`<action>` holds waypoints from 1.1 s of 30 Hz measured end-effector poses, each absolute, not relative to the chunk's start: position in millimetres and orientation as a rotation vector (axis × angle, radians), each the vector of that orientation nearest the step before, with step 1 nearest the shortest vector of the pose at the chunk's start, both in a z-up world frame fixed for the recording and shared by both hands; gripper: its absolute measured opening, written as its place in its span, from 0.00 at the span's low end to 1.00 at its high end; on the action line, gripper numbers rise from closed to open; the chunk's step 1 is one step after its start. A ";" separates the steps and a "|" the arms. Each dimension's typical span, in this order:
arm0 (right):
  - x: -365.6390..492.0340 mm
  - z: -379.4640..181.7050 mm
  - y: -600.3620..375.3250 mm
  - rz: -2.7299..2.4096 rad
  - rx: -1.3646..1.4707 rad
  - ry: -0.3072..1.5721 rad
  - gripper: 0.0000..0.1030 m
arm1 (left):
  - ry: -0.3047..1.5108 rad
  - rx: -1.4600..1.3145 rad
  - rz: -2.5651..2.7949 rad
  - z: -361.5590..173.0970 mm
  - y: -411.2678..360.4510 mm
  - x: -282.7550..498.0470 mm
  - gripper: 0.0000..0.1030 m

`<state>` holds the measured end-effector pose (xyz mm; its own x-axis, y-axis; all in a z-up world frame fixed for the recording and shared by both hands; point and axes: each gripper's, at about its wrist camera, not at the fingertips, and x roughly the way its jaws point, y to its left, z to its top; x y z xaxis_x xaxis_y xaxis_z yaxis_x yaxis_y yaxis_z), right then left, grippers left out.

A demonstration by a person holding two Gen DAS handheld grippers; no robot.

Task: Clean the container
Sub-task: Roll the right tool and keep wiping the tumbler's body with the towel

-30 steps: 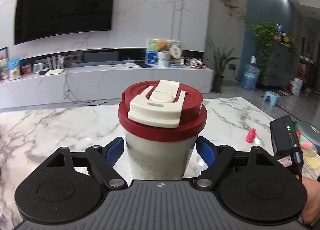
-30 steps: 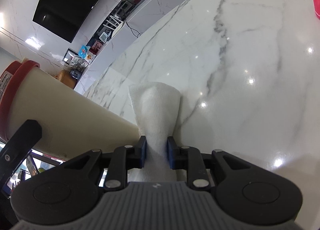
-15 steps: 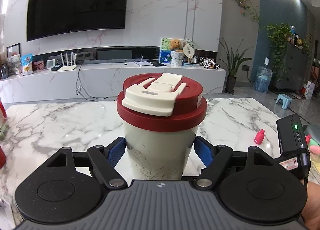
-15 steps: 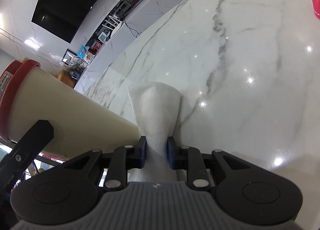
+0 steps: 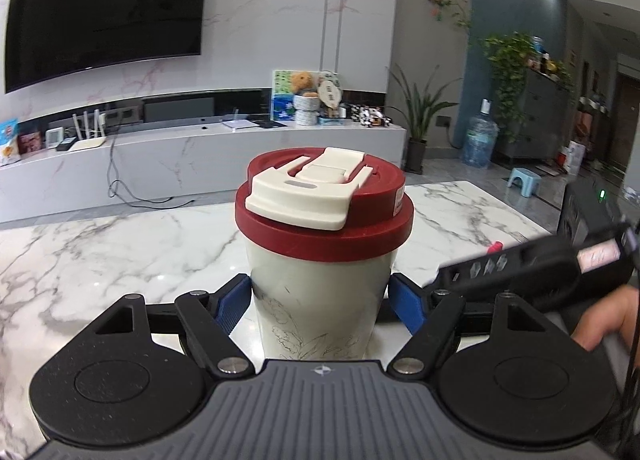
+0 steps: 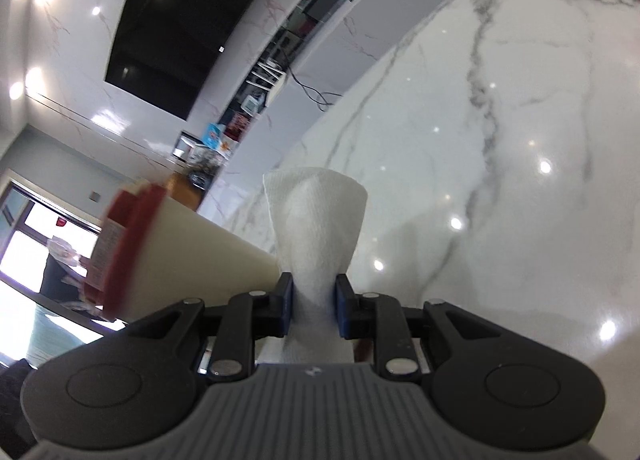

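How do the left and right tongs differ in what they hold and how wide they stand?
The left tongs stand wide around the cream cup with its red lid; the right tongs stand narrow, pinching a folded white paper towel. The cup is rigid and upright; the towel is soft and creased. Both tongs have blue pads and are shut on something.
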<state>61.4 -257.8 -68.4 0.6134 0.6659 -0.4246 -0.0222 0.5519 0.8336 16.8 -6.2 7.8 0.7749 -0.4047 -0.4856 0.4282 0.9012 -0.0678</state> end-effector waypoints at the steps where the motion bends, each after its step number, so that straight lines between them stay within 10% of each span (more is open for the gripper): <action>1: 60.0 -65.0 -260.3 0.477 0.916 0.808 0.23 | 0.515 0.049 -0.458 7.5 -5.3 17.7 0.72; 33: 53.7 -88.8 -270.2 0.455 0.926 0.859 0.23 | 0.528 0.039 -0.464 8.4 -1.7 16.1 0.72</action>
